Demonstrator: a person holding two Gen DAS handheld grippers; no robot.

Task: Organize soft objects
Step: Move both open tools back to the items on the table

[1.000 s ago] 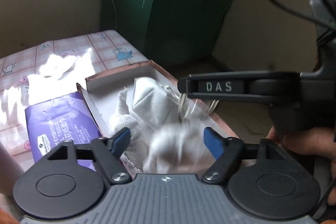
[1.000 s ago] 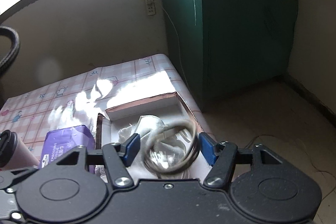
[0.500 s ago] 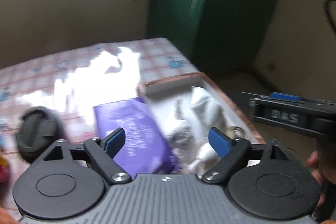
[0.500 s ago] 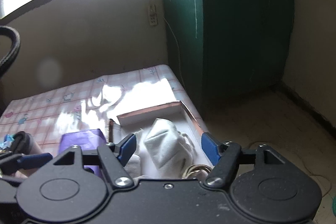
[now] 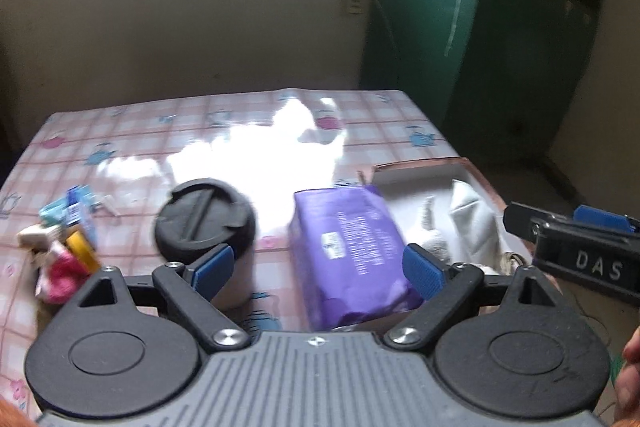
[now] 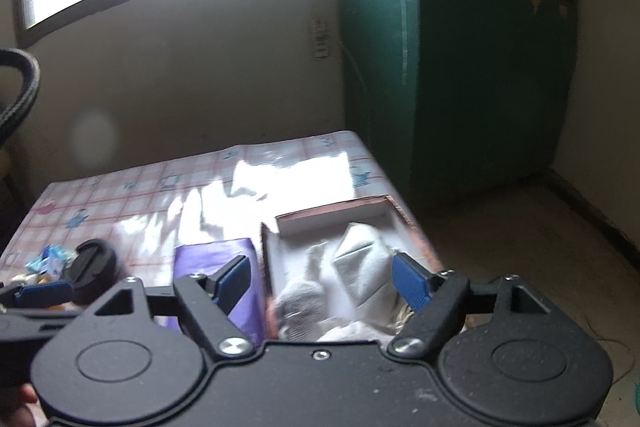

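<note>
A brown-rimmed white box [image 5: 420,173] [image 6: 332,217] sits at the table's right edge and holds a folded white cloth [image 5: 470,217] [image 6: 362,263] and a grey sock [image 6: 300,297]. A purple soft pack [image 5: 348,243] [image 6: 218,255] lies just left of the box. My left gripper [image 5: 318,267] is open and empty, held above the pack's near end. My right gripper [image 6: 324,281] is open and empty over the box; it also shows at the right of the left wrist view [image 5: 576,255].
A black-lidded cup [image 5: 206,221] [image 6: 94,269] stands left of the pack. A heap of small colourful items [image 5: 64,247] lies at the table's left edge. A green cabinet [image 6: 460,67] stands behind the table's right side. The checked tablecloth [image 5: 160,131] is sunlit.
Both grippers have pulled back and up from the box, empty. My left gripper has swung left, from over the box to over the purple pack; the cup and small items came into view.
</note>
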